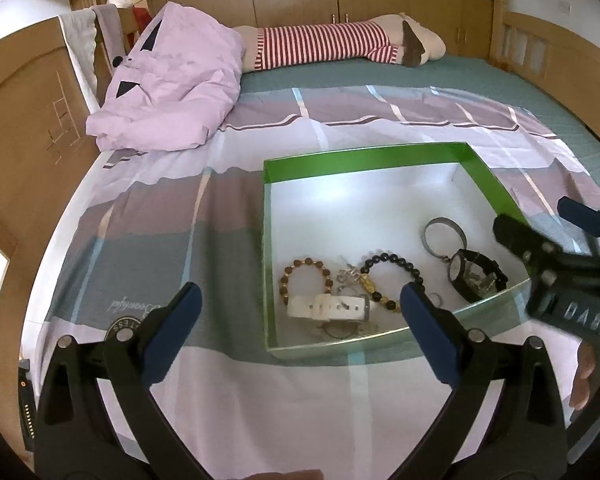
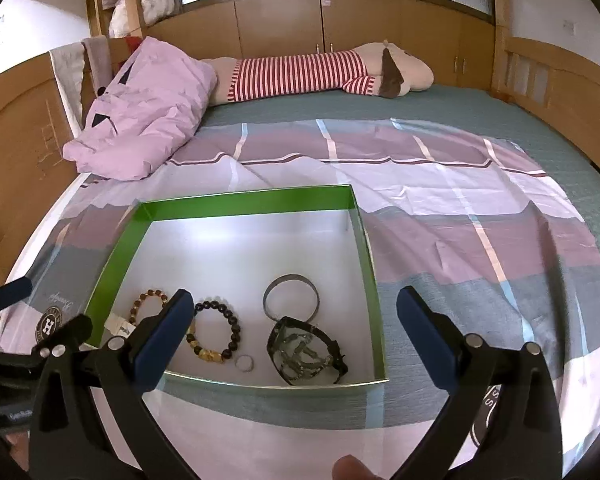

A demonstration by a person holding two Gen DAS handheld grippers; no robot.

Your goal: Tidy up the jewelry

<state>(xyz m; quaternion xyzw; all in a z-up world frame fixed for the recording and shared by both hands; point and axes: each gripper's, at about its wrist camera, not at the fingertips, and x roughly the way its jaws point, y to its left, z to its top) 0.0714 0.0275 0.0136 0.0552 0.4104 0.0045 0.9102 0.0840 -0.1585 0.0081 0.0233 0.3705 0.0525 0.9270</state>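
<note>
A green-walled box point(image 1: 364, 156) point(image 2: 244, 202) with a white floor lies on the bed. In it lie a brown bead bracelet point(image 1: 306, 276) point(image 2: 150, 300), a black and gold bead bracelet point(image 1: 392, 276) point(image 2: 220, 330), a white watch point(image 1: 328, 306), a silver bangle point(image 1: 444, 236) point(image 2: 292, 298), a black watch point(image 1: 476, 274) point(image 2: 306, 350), a small ring point(image 2: 245, 363) and small silver pieces point(image 1: 348, 274). My left gripper point(image 1: 298, 308) is open and empty, at the box's near left corner. My right gripper point(image 2: 294, 312) is open and empty over the near edge; it also shows in the left wrist view point(image 1: 540, 216).
A crumpled pink quilt point(image 1: 172, 80) point(image 2: 144, 108) and a long striped plush toy point(image 1: 332, 46) point(image 2: 308, 70) lie at the far side of the bed. Wooden bed rails point(image 1: 24, 120) point(image 2: 560, 80) and cabinets surround it. A patterned sheet point(image 2: 460, 220) covers the mattress.
</note>
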